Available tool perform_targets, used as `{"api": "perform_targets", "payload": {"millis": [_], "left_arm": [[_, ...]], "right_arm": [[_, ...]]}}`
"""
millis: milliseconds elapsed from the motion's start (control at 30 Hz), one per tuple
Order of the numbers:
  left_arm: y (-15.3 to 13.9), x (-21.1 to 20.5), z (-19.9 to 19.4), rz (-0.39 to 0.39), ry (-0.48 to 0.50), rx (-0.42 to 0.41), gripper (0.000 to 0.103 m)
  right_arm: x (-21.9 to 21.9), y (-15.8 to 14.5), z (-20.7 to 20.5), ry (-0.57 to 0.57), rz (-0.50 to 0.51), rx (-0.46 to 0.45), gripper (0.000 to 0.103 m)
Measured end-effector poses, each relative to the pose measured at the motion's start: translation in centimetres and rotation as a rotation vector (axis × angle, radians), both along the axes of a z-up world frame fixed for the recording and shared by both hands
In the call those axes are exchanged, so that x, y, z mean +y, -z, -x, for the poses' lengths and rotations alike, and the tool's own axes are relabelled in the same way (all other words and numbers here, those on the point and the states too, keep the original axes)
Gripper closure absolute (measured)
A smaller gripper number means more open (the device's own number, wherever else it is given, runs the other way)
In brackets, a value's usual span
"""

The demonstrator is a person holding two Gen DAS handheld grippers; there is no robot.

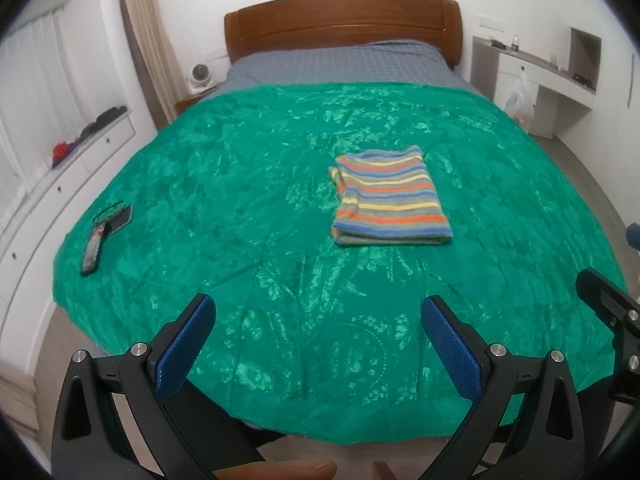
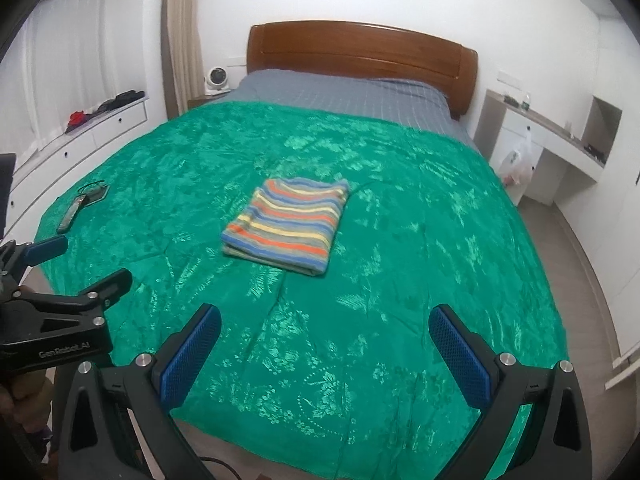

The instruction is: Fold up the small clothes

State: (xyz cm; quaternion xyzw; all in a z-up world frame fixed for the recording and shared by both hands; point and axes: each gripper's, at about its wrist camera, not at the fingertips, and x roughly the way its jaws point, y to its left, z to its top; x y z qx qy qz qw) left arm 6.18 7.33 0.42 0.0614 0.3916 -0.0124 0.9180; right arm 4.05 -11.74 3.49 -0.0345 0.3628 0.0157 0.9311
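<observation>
My left gripper (image 1: 316,316) has its jaws spread wide and nothing between the blue pads (image 1: 452,356); it hangs over the near edge of the bed, clear of any cloth. My right gripper (image 2: 324,326) stands the same: jaws fully apart, empty, held above the near part of the green bedspread (image 2: 400,240). The two tools sit side by side, each visible at the margin of the other's view. I judge both are held back and open because no grasp is in hand at this moment.

Beyond the pads, the striped garment (image 1: 390,196) lies near the middle of the bedspread, well apart from both grippers. It rests flat as a compact rectangle with layered edges showing at its near side, so I judge it already folded; its central position suits a working surface reachable by either tool.

Toward the left edge of the spread lie a phone (image 1: 93,250) and a dark card-like item with a cord (image 1: 118,216), apart from the garment and out of the working area. No other small clothes show on the bed.
</observation>
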Motion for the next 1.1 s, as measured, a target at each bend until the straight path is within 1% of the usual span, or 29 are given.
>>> {"api": "perform_targets", "payload": {"millis": [133,267,367,700,767,833,933,1100], "left_arm": [[0.1,0.2,0.2,-0.002,-0.001,0.006,0.000],[0.1,0.6,0.3,0.012,-0.002,0.013,0.000],[0.2,0.6,0.3,0.015,-0.003,0.019,0.000],[0.1,0.4,0.4,0.007,-0.004,0.015,0.000],[0.0,0.4,0.3,0.009,-0.005,0.011,0.000],[-0.1,0.4,0.3,0.009,-0.005,0.008,0.000],[-0.2,0.5,0.5,0.007,-0.007,0.002,0.000],[-0.5,0.7,0.5,0.016,-0.014,-0.005,0.000]], "right_arm": [[0.5,0.1,0.0,-0.016,0.001,0.010,0.001],[0.6,0.9,-0.1,-0.017,-0.011,0.047,0.001],[0.6,1.1,0.0,-0.013,-0.011,0.057,0.001],[0.9,-0.4,0.9,-0.029,-0.056,0.029,0.001],[1.0,-0.7,0.9,-0.031,-0.047,0.016,0.001],[1.1,-0.5,0.7,-0.029,-0.034,0.020,0.001],[1.0,-0.3,0.4,-0.025,-0.055,0.033,0.001],[1.1,-0.2,0.5,-0.030,-0.050,0.033,0.001]]}}
